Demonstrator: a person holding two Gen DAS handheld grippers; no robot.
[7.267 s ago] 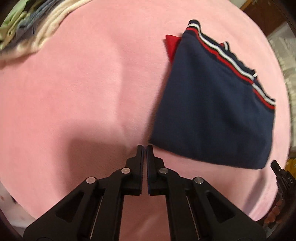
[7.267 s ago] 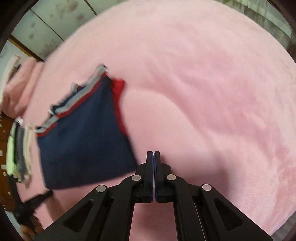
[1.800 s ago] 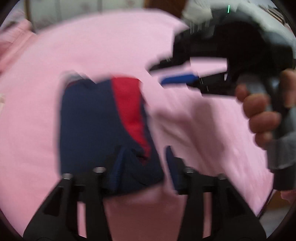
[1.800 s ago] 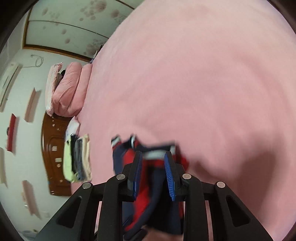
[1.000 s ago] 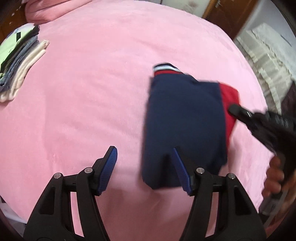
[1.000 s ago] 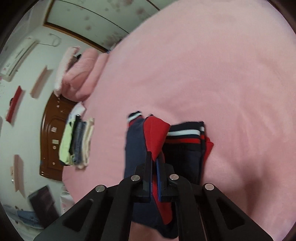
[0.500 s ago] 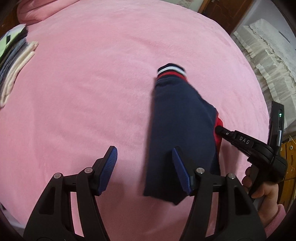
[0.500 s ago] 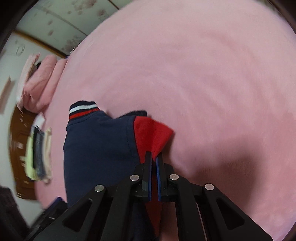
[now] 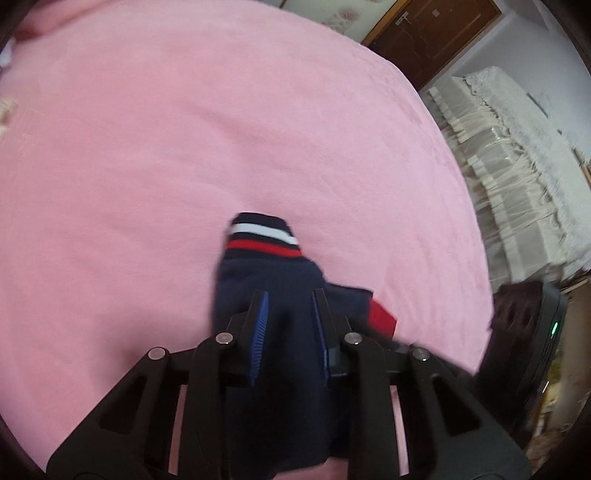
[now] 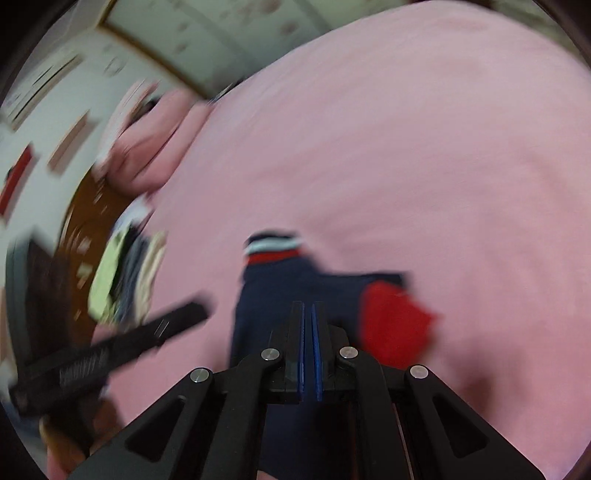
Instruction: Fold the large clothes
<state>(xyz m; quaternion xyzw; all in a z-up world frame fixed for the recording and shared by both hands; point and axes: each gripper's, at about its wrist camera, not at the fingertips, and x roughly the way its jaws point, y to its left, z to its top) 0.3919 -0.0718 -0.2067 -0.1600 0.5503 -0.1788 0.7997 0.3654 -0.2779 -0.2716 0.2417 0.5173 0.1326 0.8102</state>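
A folded navy garment (image 9: 273, 280) with a red and white striped cuff (image 9: 260, 236) and a red patch (image 9: 382, 319) lies on the pink bedspread (image 9: 184, 147). My left gripper (image 9: 290, 325) straddles its near end, jaws partly closed with navy cloth between the pads. In the right wrist view the same garment (image 10: 269, 295) shows, blurred, with its red patch (image 10: 395, 325) to the right. My right gripper (image 10: 307, 321) is nearly shut over the garment; a thin gap shows between its pads, and cloth in them cannot be made out.
A stack of folded clothes (image 10: 125, 273) sits at the bed's left edge near a brown headboard (image 10: 85, 221). Pink pillows (image 10: 147, 147) lie beyond. A lace-covered sofa (image 9: 517, 166) and a brown door (image 9: 436, 33) stand beyond the bed's right side. The left gripper's body (image 10: 110, 350) crosses the right wrist view.
My left gripper has moved right onto the garment and narrowed around its near end. My right gripper has shifted from the red patch toward the navy part; both views moved in closer.
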